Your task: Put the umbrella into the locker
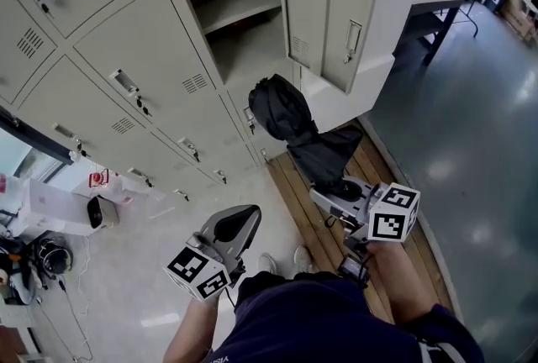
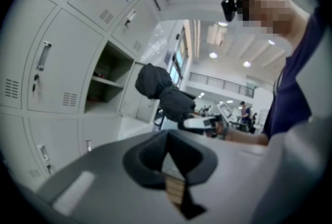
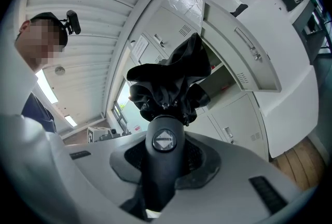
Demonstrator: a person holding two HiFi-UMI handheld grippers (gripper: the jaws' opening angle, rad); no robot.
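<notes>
Clamping both pads on the black handle, the right tongs (image 1: 340, 192) are carrying the umbrella (image 1: 290, 122) in the air in front of the lockers, outside every compartment. The head view is showing the folded umbrella's whole length. Its long axis is running from the handle at the tongs up and left in the picture, with the bunched black canopy leading toward the closed doors just below the open compartment (image 1: 244, 25), whose door (image 1: 324, 17) is standing swung out to the right. The right gripper view is showing what the head view is not: the handle's butt end, bearing a diamond mark, is sitting between the right tongs (image 3: 163, 166), and the umbrella (image 3: 168, 83) is pointing straight away from the camera toward the open door (image 3: 249, 52). The left gripper view is giving the side profile, with the umbrella (image 2: 163, 91) tilting upward to the left toward the open compartment (image 2: 106, 80) and its shelf. That view is also showing the left tongs (image 2: 168, 166) closed together with nothing between them. In the head view the left tongs (image 1: 235, 227) are hanging low, well apart from the umbrella.
</notes>
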